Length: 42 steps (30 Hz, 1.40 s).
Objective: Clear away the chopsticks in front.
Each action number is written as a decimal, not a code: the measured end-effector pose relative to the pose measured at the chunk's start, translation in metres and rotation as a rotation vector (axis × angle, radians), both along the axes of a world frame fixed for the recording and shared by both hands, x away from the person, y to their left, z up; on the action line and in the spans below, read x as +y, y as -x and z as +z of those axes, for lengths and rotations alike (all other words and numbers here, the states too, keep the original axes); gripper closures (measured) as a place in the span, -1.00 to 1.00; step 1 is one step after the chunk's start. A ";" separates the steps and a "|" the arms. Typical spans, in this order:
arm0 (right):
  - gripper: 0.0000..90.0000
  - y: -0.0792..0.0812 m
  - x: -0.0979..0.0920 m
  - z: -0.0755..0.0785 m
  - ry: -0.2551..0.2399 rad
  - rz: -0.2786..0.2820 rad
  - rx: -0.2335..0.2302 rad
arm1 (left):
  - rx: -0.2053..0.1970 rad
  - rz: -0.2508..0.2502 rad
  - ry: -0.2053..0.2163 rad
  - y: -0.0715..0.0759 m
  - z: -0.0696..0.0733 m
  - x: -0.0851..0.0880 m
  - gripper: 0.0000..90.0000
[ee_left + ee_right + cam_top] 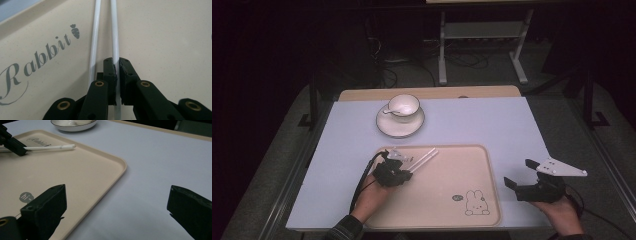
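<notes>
Chopsticks [95, 40] — two on one tray [472, 155] — left gripper [117, 65] clamps one, right gripper [117, 202] gapes.

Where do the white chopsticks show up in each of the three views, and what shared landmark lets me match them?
High view: white chopsticks at the tray's far left part, ahead of the left gripper.
Left gripper view: running up the centre, one clamped between the jaws.
Right gripper view: upper left.
Shared landmark: the beige tray.

The table [492, 120], covered pale lilac, bears a beige tray [462, 170] and a saucer [387, 127].
</notes>
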State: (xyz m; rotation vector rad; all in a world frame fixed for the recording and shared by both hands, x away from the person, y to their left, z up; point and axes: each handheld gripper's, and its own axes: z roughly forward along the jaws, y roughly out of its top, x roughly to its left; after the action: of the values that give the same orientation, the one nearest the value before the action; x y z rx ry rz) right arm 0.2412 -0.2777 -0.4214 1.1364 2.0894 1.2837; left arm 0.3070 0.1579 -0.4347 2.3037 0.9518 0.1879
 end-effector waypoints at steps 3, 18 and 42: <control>-0.96 0.000 0.000 0.000 0.001 0.001 0.000 | -0.012 -0.003 -0.011 0.001 0.000 -0.001 0.86; -0.96 0.000 -0.002 -0.001 -0.013 0.003 0.005 | -0.045 -0.040 0.063 -0.005 0.016 -0.009 0.72; -0.96 -0.002 -0.003 0.000 -0.012 0.001 0.002 | -0.022 -0.079 0.076 -0.080 -0.007 -0.066 0.99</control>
State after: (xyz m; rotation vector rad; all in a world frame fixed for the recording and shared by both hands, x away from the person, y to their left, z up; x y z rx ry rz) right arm 0.2427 -0.2803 -0.4216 1.1421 2.0862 1.2980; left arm 0.3866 0.0921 -0.4421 2.2605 0.8409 0.1420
